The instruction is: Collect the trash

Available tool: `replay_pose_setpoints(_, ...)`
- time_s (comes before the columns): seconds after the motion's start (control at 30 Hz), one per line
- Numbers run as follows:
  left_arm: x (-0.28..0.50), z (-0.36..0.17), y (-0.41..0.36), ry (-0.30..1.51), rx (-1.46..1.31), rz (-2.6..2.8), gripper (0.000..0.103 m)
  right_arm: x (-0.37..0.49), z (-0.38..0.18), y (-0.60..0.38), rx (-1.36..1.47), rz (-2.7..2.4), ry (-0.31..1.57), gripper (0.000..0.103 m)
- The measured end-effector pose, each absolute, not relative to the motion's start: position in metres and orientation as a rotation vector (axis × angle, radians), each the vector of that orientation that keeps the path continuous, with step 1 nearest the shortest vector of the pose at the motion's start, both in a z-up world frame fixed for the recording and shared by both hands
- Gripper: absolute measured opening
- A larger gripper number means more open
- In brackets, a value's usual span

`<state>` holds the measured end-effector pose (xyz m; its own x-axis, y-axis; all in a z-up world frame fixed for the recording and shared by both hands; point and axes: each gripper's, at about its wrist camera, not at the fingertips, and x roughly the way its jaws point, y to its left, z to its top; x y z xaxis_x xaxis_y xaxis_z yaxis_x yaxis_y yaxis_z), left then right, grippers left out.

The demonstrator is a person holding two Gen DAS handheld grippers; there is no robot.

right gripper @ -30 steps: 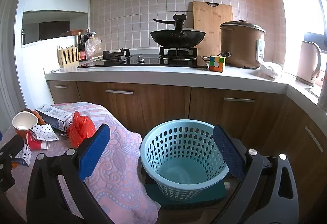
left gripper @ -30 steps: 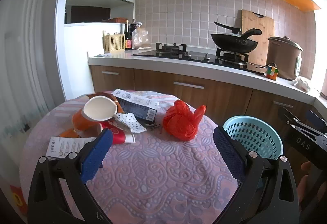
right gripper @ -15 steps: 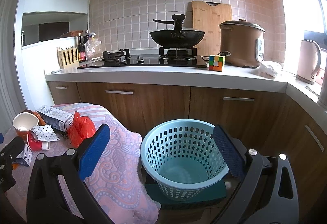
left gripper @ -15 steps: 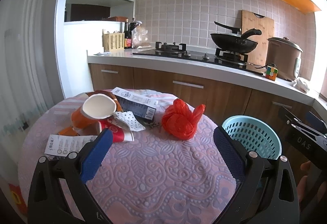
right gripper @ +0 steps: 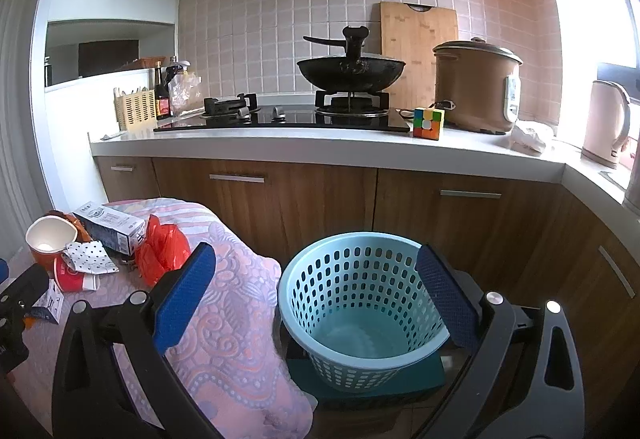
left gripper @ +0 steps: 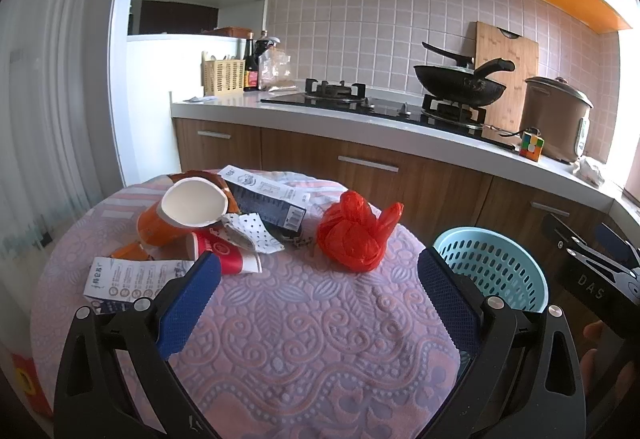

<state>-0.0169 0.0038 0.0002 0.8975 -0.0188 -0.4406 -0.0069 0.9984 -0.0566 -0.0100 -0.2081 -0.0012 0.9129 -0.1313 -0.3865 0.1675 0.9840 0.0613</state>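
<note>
Lower centre of the left wrist view: left gripper (left gripper: 318,291) with jaws spread wide, nothing between them, ribbed blue pads (left gripper: 188,305) over a round table (left gripper: 304,351) draped in pink embossed cloth with swirl relief. Trash sits mid-left of frame: knotted red plastic bag (left gripper: 354,233) crinkly and glossy, dark carton (left gripper: 266,199) lying flat behind it, orange paper cup (left gripper: 176,215) tipped on its side with crushed white mouth, red cup (left gripper: 224,257) lying beside it, polka-dot wrapper (left gripper: 252,231) draped on top, flat printed leaflet (left gripper: 128,279) at left. Right of frame, light blue perforated plastic basket (left gripper: 496,271) just past table edge. Right wrist view: right gripper (right gripper: 316,289) also wide apart and empty, framing the basket, round with slotted walls, standing on a dark teal block (right gripper: 400,375) at lower centre.
</note>
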Motion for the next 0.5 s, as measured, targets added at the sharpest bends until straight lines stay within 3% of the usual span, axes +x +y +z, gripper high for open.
replay_pose_setpoints(0.5,-0.0187,-0.0001,0.0042,0.458,-0.063,-0.008,0.095,-0.0093,-0.0021,-0.2061,0.097,-0.155,0.393,0.095)
